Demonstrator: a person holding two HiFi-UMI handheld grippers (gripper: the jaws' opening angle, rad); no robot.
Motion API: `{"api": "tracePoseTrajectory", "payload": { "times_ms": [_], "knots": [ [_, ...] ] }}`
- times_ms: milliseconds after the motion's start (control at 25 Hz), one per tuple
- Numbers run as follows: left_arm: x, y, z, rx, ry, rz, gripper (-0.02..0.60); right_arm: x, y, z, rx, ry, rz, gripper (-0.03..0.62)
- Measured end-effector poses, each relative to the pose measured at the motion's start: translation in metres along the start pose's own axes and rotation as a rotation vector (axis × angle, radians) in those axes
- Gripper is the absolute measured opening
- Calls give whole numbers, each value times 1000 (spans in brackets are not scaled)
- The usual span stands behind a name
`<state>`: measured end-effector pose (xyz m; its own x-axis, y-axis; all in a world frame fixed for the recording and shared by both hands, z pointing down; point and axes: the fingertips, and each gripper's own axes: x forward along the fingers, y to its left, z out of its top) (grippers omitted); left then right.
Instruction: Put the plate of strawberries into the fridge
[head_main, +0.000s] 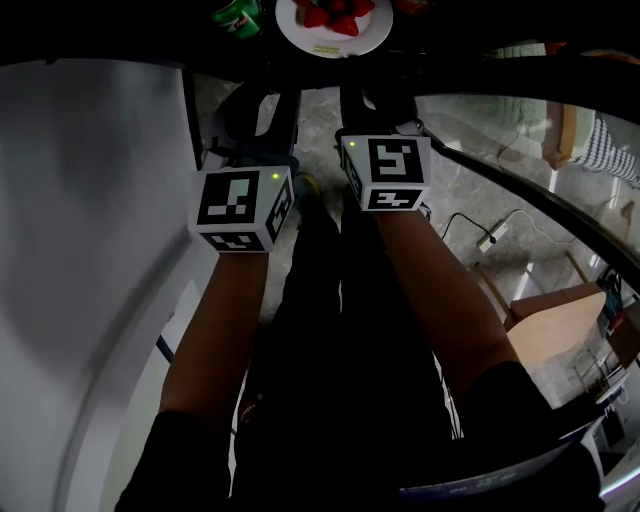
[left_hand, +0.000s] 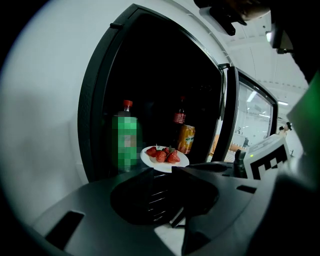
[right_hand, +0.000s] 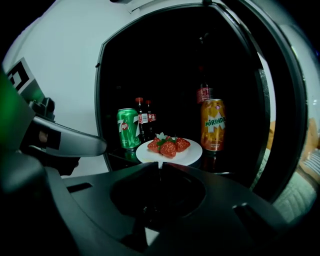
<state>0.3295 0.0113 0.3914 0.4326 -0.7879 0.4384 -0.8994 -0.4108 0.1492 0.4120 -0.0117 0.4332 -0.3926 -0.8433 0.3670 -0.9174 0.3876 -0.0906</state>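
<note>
The plate (right_hand: 192, 152) of strawberries (right_hand: 168, 146) sits on a shelf inside the open fridge (left_hand: 92, 110). It has the green can (right_hand: 128, 128) to its left and the orange can (right_hand: 212, 124) to its right, with cola bottles (right_hand: 145, 120) further back. By the look of it, the placing is done.

Your right gripper (right_hand: 159, 166) has its jaws pressed together on nothing, and the tips point at the plate's near rim from just outside the shelf. Your left gripper (left_hand: 161, 170) is parted only a crack and is also empty. It sits to the left of the plate and nearer to you.

If you need to shift the plate, treat it as stiff, smooth and probably breakable. It will likely slip in a weak pinch, so bite the near rim squarely and keep it level. The berries are loose, soft and piled toward the middle, so any tilt could roll them off. Slide the plate rather than lifting it, and mind the cans standing close on both sides.
</note>
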Motion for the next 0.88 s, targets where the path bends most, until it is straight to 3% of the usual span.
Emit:
{"api": "tracePoseTrajectory", "payload": {
  "times_ms": [880],
  "knots": [
    [6,11,8,-11,-1,15,115,14,-9,21,8,-31,14,17]
  ]
}}
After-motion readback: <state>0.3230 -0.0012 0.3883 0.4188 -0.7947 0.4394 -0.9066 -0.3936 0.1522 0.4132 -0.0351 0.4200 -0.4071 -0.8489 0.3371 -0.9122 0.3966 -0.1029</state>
